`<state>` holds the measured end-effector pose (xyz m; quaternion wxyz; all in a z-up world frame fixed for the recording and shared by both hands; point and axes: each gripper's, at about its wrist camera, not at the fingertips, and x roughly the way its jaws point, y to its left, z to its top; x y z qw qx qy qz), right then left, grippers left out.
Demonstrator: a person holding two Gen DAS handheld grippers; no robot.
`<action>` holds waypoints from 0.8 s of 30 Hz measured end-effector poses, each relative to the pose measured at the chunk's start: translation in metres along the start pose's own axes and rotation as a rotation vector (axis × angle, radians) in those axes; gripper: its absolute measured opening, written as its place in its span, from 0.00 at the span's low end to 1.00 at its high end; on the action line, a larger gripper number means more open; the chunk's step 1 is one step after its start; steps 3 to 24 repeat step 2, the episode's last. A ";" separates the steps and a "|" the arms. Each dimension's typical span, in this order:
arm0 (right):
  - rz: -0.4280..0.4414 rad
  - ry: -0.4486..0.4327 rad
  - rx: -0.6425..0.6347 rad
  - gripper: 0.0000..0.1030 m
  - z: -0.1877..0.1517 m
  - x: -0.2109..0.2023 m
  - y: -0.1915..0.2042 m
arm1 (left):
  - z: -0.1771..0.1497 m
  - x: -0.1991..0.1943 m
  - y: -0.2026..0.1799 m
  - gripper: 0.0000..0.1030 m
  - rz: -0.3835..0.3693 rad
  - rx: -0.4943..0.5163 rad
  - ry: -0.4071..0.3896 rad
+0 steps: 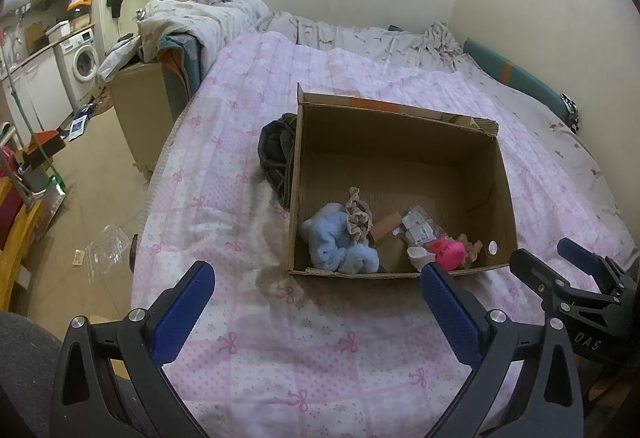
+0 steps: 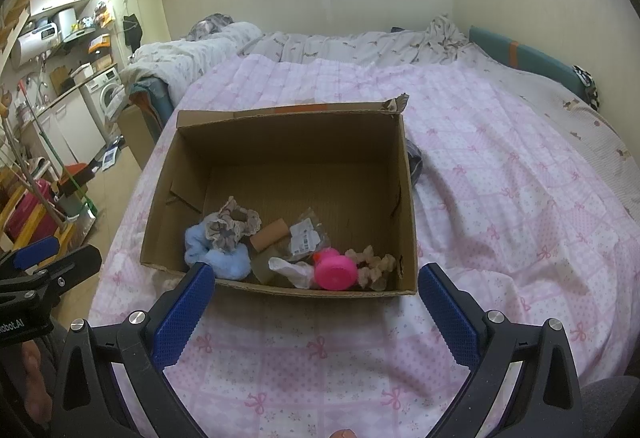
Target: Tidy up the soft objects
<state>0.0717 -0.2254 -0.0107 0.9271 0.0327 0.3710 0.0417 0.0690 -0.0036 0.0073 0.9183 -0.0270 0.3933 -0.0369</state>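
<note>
**Box on the bed, both grippers empty**

Left wrist view: the left gripper (image 1: 316,286) hangs over the pink bow-print quilt (image 1: 224,174) with its blue pads spread wide, nothing between them. Ahead and slightly right sits an open cardboard box (image 1: 392,142). Along its near wall, left to right, lie a fluffy blue soft toy (image 1: 340,246), a beige frilly scrunchie (image 1: 357,216), a cardboard tube (image 1: 386,228), a clear packet with a label (image 1: 418,228), a pink plastic toy (image 1: 448,250) and a second beige scrunchie (image 1: 472,244). The far half of the box floor is bare. A dark garment (image 1: 276,150) presses against the box's left outer wall. The bed edge drops to the floor on the left; open quilt stretches to the right. The right gripper (image 2: 316,288) is also spread open, just short of the box's near rim.
</note>
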 end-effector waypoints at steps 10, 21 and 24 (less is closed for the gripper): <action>-0.001 -0.001 0.000 1.00 0.000 0.000 0.000 | -0.001 0.001 0.000 1.00 0.001 -0.001 0.005; -0.001 -0.001 0.000 1.00 0.000 0.000 0.000 | -0.001 0.001 0.000 1.00 0.001 -0.001 0.005; -0.001 -0.001 0.000 1.00 0.000 0.000 0.000 | -0.001 0.001 0.000 1.00 0.001 -0.001 0.005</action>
